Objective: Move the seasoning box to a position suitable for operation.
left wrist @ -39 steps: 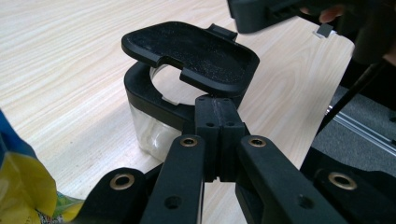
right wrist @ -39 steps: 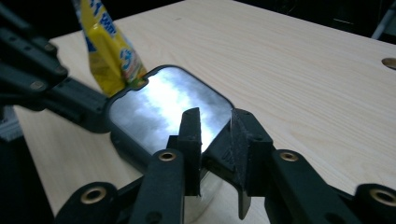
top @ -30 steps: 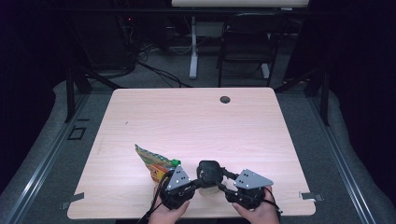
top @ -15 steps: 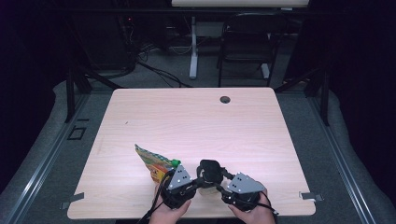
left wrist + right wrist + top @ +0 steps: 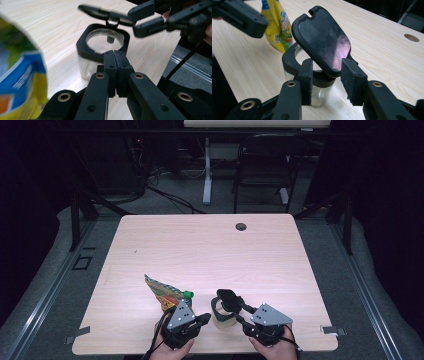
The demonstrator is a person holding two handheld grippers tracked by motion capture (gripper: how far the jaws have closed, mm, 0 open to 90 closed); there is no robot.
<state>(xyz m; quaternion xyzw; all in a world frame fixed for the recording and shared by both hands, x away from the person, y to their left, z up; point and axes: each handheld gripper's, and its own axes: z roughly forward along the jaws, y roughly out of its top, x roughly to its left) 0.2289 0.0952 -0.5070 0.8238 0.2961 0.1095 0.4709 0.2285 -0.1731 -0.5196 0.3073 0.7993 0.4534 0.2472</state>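
- Working at the near edge of the worktop, we have a clear jar with a black hinged lid standing open between both tools, a colourful snack pouch just to its left.
- Our left hand-held gripper is pressed together against the jar's black rim, with nothing between the jaws.
- Our right hand-held gripper has just been closing — its jaws now flank the raised lid near the hinge.
- We judge the lid is about to be gripped; whether to shut it, we cannot tell.

The pouch lies left of the jar, near the table front edge.
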